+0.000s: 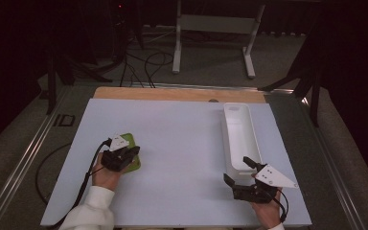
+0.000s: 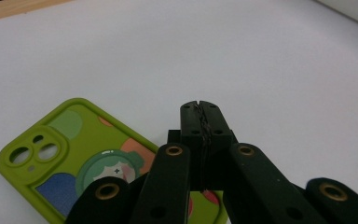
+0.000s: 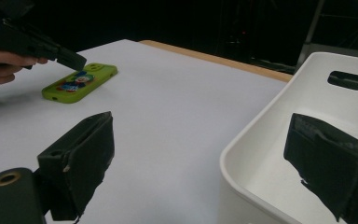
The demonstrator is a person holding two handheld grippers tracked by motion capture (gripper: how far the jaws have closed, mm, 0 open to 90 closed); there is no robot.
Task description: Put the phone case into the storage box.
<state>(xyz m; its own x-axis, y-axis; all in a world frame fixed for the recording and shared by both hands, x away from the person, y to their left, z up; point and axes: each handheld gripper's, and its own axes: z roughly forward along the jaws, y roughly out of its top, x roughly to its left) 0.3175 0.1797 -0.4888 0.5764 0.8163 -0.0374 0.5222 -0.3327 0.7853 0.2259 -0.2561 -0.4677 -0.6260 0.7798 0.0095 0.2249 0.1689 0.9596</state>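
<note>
Dim floor, cables and dark stands ring a pale tabletop (image 1: 182, 143) whose far wooden edge shows beyond the white sheet. My left gripper (image 2: 200, 112) hangs over the near end of a green phone case (image 2: 51, 158), and its black linkage cuts off that end, so I cannot tell from its own camera whether the tips touch the case. In the right gripper view those tips sit just above the case's near part. Its jaws are pressed together with nothing between them. The case lies flat on the table's left side, printed back up, camera cutouts at its far end; the cartoon print is partly covered. In the high view my left hand (image 1: 106, 175) and the gripper's grey plate cover much of it. My right gripper (image 1: 242, 172) rests at the near right of the table with its jaws spread wide, holding nothing; one jaw stands over the table, the other at the near end of a white bin (image 1: 242, 143). The bin is long, runs away from me on the right, well apart from the case, with a handle slot in its far wall.
</note>
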